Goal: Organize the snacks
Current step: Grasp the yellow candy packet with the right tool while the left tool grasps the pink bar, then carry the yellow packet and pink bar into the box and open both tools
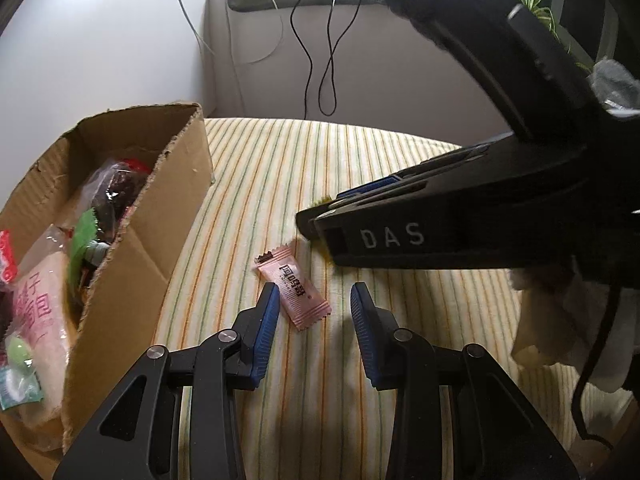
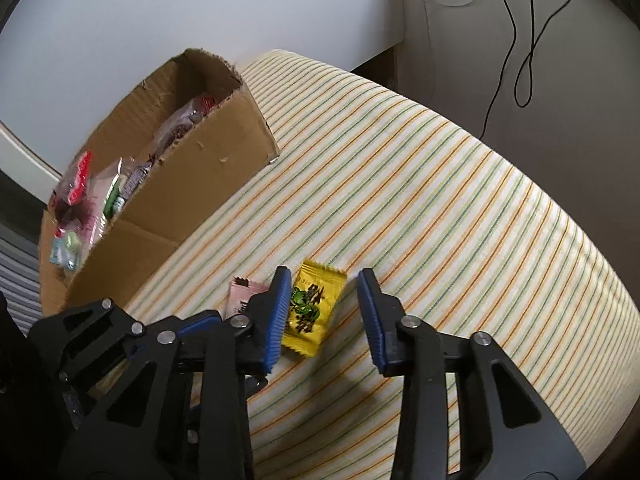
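Observation:
A pink wrapped candy (image 1: 294, 286) lies on the striped cloth, between the blue pads of my left gripper (image 1: 315, 296), close to the left pad with a gap to the right one. The jaws stand apart and do not press it. A yellow wrapped candy (image 2: 314, 308) lies between the pads of my right gripper (image 2: 325, 280), against the left pad and clear of the right. In the right wrist view the pink candy (image 2: 240, 296) shows just left of it. A cardboard box (image 1: 132, 248) (image 2: 192, 184) with several snack packets stands to the left.
The striped cloth (image 2: 440, 200) covers a rounded table whose edge falls away at the right and front. Black and white cables (image 1: 320, 60) hang on the wall behind. A gloved hand (image 1: 560, 320) holds the right gripper's body, which crosses the left wrist view.

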A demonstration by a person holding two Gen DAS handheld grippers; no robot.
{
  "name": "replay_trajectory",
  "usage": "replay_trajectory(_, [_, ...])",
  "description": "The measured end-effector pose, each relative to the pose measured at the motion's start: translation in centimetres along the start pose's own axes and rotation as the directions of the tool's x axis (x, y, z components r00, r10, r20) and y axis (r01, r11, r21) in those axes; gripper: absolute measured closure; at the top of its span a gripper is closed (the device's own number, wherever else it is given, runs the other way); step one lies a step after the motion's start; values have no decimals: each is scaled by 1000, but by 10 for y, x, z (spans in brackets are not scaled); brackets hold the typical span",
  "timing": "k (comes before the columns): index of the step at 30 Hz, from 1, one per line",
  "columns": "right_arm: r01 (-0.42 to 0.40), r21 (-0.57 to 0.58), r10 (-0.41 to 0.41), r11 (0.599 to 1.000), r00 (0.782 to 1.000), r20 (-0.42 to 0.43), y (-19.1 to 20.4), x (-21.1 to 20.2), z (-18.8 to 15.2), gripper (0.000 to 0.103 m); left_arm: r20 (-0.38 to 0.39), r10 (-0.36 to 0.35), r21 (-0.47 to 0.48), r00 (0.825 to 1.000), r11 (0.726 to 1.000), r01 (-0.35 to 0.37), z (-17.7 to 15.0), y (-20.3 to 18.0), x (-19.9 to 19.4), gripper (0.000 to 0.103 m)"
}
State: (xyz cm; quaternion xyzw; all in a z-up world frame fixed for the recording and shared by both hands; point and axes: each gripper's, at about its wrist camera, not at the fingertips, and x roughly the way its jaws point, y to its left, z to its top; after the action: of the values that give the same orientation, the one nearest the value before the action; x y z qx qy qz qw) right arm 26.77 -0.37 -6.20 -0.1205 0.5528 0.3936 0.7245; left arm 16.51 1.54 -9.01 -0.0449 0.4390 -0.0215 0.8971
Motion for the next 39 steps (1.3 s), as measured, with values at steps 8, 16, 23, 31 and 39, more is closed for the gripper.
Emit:
replay_trajectory(8, [-8, 0, 8, 1000, 1000, -11, -10, -1, 1, 86, -20, 20, 30, 1000, 999, -19, 6, -4, 10, 74])
replay_trajectory(16, [18, -8, -18, 1000, 1000, -1, -18, -18, -18, 88, -15, 38, 67, 999, 997, -37, 6, -9, 13, 83])
replay_trajectory(23, [78, 35, -78, 996, 997, -14, -31, -32, -31, 92, 0, 18, 49, 1000, 999, -18, 3, -6, 3, 83])
replay_trajectory(31, [72, 48, -74, 996, 997, 33, -35, -61, -41, 93, 60, 7, 62, 998, 998, -11, 0, -10, -24, 83])
replay_trajectory(39, [61, 41, -64, 997, 994, 90, -21, -91, -46, 93, 134, -16, 55, 991, 998, 9, -7, 0, -62, 83])
